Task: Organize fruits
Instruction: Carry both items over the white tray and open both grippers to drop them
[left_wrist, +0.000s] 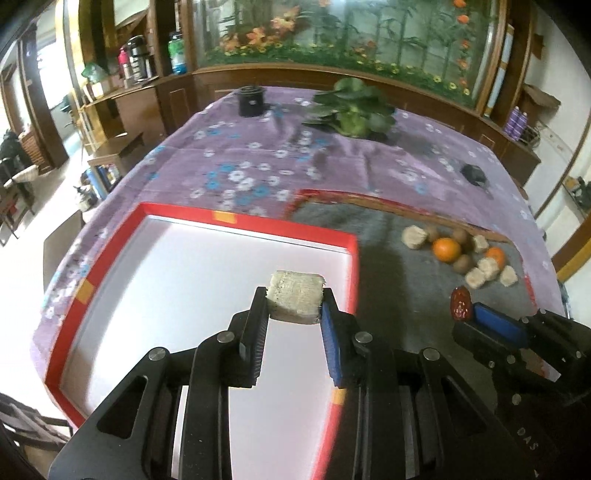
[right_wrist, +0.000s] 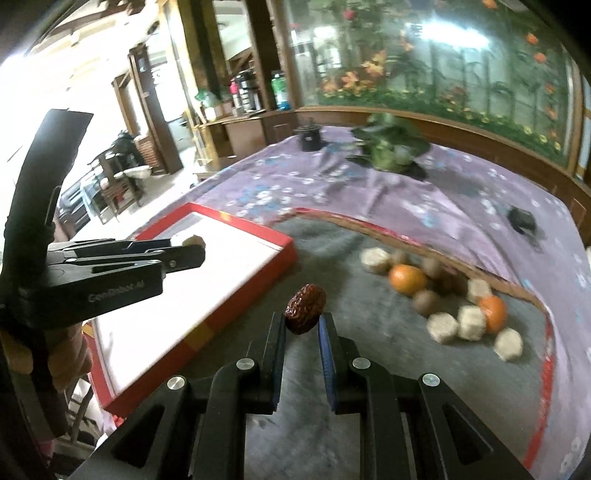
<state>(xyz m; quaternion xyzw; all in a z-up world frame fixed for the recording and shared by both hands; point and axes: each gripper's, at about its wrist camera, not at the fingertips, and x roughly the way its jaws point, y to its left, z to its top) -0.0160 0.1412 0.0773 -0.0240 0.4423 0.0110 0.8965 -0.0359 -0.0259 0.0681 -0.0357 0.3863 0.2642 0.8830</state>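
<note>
A pale, rough-faced block (left_wrist: 295, 300) sits pinched at the tips of the left claw (left_wrist: 294, 303), held over the white floor of the red-rimmed box (left_wrist: 173, 212). A wrinkled dark-red date (right_wrist: 306, 308) is clamped at the tips of the right claw (right_wrist: 303, 317), above grey felt, just right of the box's near corner. Ahead and to the right of that claw lies the loose pile: two oranges (right_wrist: 407, 279), several brown kiwis (right_wrist: 425, 302) and more pale blocks (right_wrist: 442, 327), touching one another along the mat's red-edged rim
</note>
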